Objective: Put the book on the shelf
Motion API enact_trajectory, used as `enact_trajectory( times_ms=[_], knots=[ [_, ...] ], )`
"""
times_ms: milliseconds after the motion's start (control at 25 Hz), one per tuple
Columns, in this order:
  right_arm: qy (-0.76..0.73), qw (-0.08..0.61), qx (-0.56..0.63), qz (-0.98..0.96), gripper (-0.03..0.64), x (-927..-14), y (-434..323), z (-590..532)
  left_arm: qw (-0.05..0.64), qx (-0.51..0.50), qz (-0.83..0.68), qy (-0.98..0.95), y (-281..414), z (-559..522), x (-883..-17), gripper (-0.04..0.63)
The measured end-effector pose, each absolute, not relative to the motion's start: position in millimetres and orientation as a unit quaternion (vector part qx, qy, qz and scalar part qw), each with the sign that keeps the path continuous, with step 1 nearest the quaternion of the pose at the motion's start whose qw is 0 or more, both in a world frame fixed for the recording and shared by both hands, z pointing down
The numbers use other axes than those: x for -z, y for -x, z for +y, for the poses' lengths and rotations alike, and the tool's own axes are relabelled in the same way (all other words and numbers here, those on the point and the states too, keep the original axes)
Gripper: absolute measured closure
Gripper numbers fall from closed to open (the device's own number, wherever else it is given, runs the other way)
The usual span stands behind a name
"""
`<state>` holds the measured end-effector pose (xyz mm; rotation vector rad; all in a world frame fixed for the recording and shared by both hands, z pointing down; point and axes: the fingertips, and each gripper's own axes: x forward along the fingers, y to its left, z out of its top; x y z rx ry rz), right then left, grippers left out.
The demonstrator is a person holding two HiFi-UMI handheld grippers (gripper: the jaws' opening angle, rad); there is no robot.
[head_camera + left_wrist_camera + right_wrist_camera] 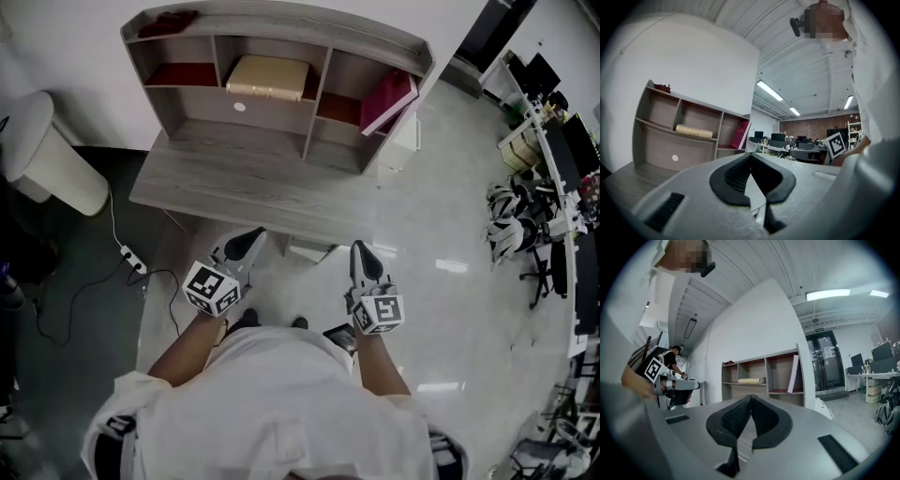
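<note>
Close to the person [281, 403], the left hand-held gripper [251, 236] and right hand-held gripper [360, 248] are both clenched empty, while the pink book [386, 98] leans in the right compartment of the shelf [272, 21] and a tan book [267, 75] lies in the middle one.

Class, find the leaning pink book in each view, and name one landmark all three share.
Head view: pink book upper right, leaning in the shelf, right compartment.
Left gripper view: pink book left of centre, same compartment.
Right gripper view: pink book right of centre.
Shared landmark: tan book lying flat in the middle compartment.
</note>
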<state>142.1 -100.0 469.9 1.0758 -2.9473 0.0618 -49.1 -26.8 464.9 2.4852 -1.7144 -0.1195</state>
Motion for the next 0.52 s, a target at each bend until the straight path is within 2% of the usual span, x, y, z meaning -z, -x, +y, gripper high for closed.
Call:
enact_trajectory(
  times_ms=[160, 520],
  knots=[
    [-0.337, -0.002, 0.005, -0.942, 0.602, -461.0, -151.9, -117.9, 0.052, 0.039, -0.579, -0.813, 64.6, -39.7, -457.1, 0.581],
    [-0.375, -0.007, 0.011, -0.927, 0.601, -465.1, -200.5, -136.6, 0.066, 0.043, -0.565, -0.821, 39.4, -49.5, -465.0, 0.581]
  ],
)
